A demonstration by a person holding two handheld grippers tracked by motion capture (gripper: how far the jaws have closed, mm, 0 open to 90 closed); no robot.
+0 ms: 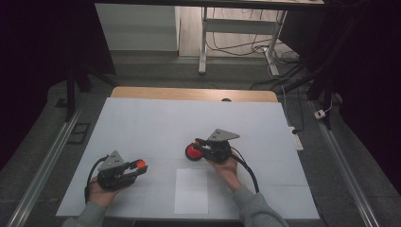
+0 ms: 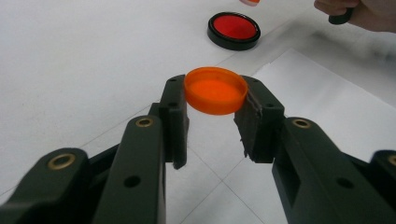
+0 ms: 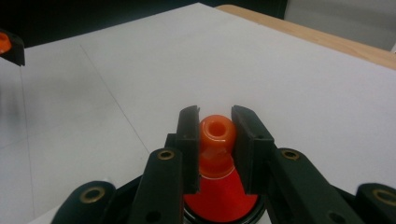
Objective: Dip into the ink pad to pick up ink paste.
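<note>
Orange cap [image 2: 215, 90] clamped in left hand-held gripper [image 2: 212, 119].

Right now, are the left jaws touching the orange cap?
Touching. The left gripper view shows the left gripper with both jaws pressed against the orange cap, held clear of the table.

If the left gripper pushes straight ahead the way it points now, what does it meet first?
Probably the round black-rimmed red base on the white table. The left gripper, holding an orange plastic cap, points roughly at it; depth is unclear.

Nothing here can be read: no lettering, label, brand or number shows on the orange cap [image 2: 215, 89], the red-and-black lid [image 2: 234, 30] or the white tabletop [image 1: 156, 123].
</note>
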